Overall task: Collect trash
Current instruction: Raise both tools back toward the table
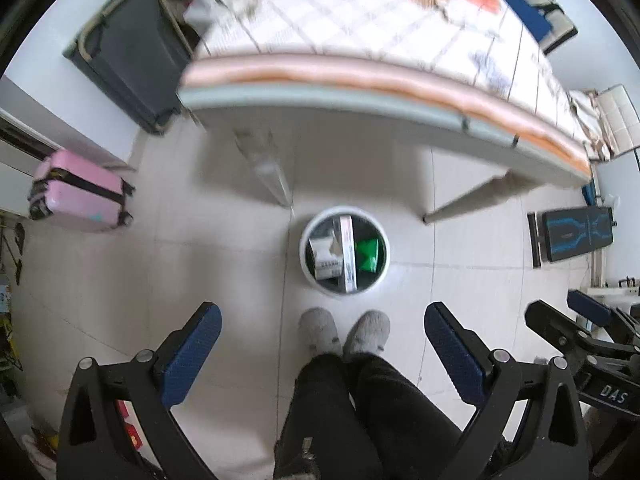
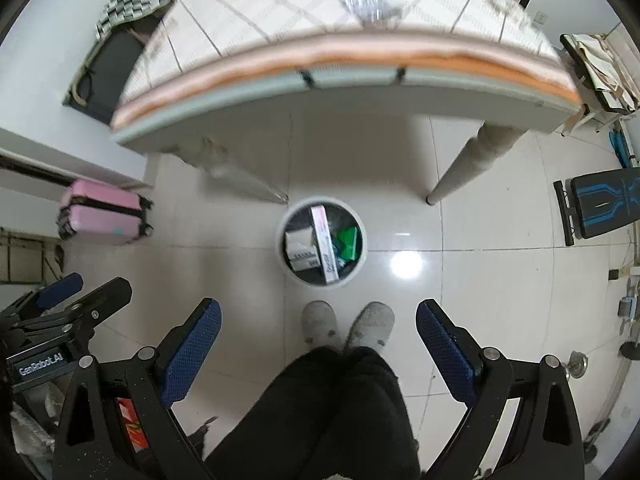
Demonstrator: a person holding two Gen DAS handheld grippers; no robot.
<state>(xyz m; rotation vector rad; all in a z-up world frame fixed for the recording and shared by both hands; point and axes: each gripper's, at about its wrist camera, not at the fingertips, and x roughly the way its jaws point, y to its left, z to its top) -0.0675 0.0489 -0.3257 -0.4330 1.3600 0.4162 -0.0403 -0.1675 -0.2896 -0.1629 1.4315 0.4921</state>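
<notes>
Item: bin, round, white-rimmed, dark-lined, standing on the tiled floor just ahead of the holder's slippers and just in front of the bench. Contents, seen from above: a long white-and-pink box lying across the middle, a white carton to one side of it, a green wrapper to the other. Print on the boxes is too small and blurred to read.

Left gripper: fingers spread wide, nothing between them, pointed down above the floor and the holder's legs. Right gripper: likewise spread and empty, same downward aim; the bin sits ahead of both.

Judged status: trash is already in the bin; no loose piece shows on the floor. The blurred bench top carries some unclear items that may yet need collecting.

Handling advice: for any further piece, close on its middle, carry it squarely over the rim, and let go low so nothing bounces off the long box.

Surroundings: pink suitcase by the wall, well apart from the bin; dark folding cot beside the bench; black pad with blue lines on the far side.

Legible writing: "DAS" on the neighbouring gripper's body in the left view; "GenRobot.AI" in the right view.
</notes>
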